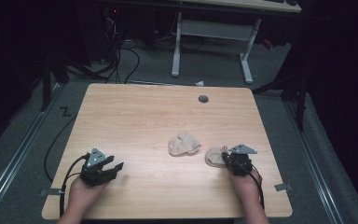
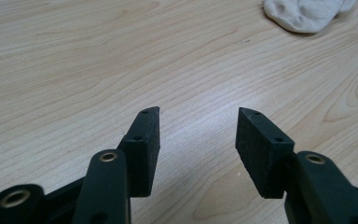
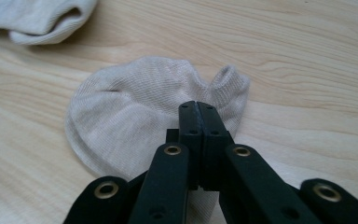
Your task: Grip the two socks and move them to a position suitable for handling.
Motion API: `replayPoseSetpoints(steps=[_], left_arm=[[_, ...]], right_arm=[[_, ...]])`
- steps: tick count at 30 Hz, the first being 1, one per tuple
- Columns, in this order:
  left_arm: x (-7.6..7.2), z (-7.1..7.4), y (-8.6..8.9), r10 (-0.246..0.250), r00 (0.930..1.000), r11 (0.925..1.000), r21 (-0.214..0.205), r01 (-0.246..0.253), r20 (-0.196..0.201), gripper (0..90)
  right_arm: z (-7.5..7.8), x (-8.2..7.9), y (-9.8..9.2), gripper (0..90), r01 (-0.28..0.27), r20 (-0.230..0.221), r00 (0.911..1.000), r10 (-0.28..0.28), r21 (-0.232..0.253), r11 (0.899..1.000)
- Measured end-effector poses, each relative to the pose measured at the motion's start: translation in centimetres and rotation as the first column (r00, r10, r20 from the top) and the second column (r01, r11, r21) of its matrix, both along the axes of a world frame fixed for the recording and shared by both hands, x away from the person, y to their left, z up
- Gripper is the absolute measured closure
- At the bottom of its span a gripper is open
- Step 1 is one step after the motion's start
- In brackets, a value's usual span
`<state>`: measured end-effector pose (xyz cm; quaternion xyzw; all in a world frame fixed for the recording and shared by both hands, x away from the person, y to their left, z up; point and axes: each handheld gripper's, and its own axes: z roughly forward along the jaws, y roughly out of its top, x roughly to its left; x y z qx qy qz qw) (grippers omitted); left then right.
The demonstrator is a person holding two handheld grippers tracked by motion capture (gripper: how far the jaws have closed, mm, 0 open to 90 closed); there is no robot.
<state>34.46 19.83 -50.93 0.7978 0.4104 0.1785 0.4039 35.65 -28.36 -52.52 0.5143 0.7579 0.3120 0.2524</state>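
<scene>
The right gripper (image 3: pixel 198 108) is sitting clenched on the near beige sock (image 3: pixel 135 107), its jaws pressed flat together over the fabric; whether a fold of cloth is actually pinched between the pads is hard to make out, since the jaws themselves are covering that spot. In the high view this gripper (image 1: pixel 230 157) is blocking the sock's (image 1: pixel 214 156) right edge. The second beige sock (image 1: pixel 183 143) is lying crumpled just left of it, near the middle of the wooden table (image 1: pixel 135 116), and is being cut off by the frame edge in both gripper views. The left gripper (image 2: pixel 198 128) is resting released, jaws standing wide apart over bare wood, well apart from both socks. No writing is readable anywhere.
</scene>
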Motion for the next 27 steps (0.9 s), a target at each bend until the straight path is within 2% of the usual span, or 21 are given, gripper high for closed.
replayPoseSetpoints(steps=[9, 15, 17, 18, 20, 22, 23, 24, 26, 27], left_arm=[[-0.1, 0.1, -0.1, -0.004, 1.0, 1.0, -0.002, 0.004, 0.003, 50.2], [-0.1, 0.1, -0.1, -0.006, 1.0, 1.0, -0.001, 0.006, 0.004, 50.3], [-0.2, 0.1, -0.1, -0.006, 1.0, 1.0, -0.001, 0.006, 0.004, 50.3], [-0.2, 0.1, -0.1, -0.006, 1.0, 1.0, -0.001, 0.006, 0.003, 50.3], [-0.2, 0.1, -0.1, -0.006, 1.0, 1.0, -0.002, 0.006, 0.004, 50.3], [-0.2, 0.1, -0.1, -0.006, 1.0, 1.0, -0.002, 0.006, 0.004, 50.4], [-0.2, 0.1, -0.1, -0.006, 1.0, 1.0, -0.002, 0.006, 0.004, 50.4], [-0.2, 0.1, -0.1, -0.007, 1.0, 1.0, -0.003, 0.007, 0.003, 50.3], [-0.2, 0.1, -0.1, -0.008, 1.0, 1.0, -0.002, 0.008, 0.003, 50.4], [-0.2, 0.1, -0.2, -0.01, 0.9999, 0.9999, 0.002, 0.01, 0.004, 50.4]], right_arm=[[0.1, -1.4, 2.2, 89.8, -0.093, -0.011, 0.9956, 0.093, -0.008, 0.996], [0.2, -1.9, 4.1, 89.7, -0.168, -0.014, 0.9857, 0.168, -0.029, 0.985], [0.2, -2.0, 4.5, 89.7, -0.178, -0.015, 0.984, 0.177, -0.029, 0.984], [0.2, -2.2, 5.1, 89.6, -0.202, -0.016, 0.9794, 0.201, -0.034, 0.979], [0.2, -2.3, 5.5, 89.6, -0.212, -0.018, 0.9772, 0.211, -0.039, 0.977], [0.2, -2.6, 6.5, 89.5, -0.249, -0.017, 0.9685, 0.248, -0.047, 0.967], [0.2, -2.6, 6.5, 89.5, -0.249, -0.017, 0.9685, 0.248, -0.047, 0.967], [0.2, -2.8, 7.3, 89.4, -0.275, -0.017, 0.9615, 0.274, -0.05, 0.96], [0.2, -2.9, 7.6, 89.4, -0.283, -0.02, 0.9591, 0.283, -0.048, 0.958], [0.2, -3.1, 8.4, 89.2, -0.304, -0.02, 0.9526, 0.303, -0.051, 0.951]])
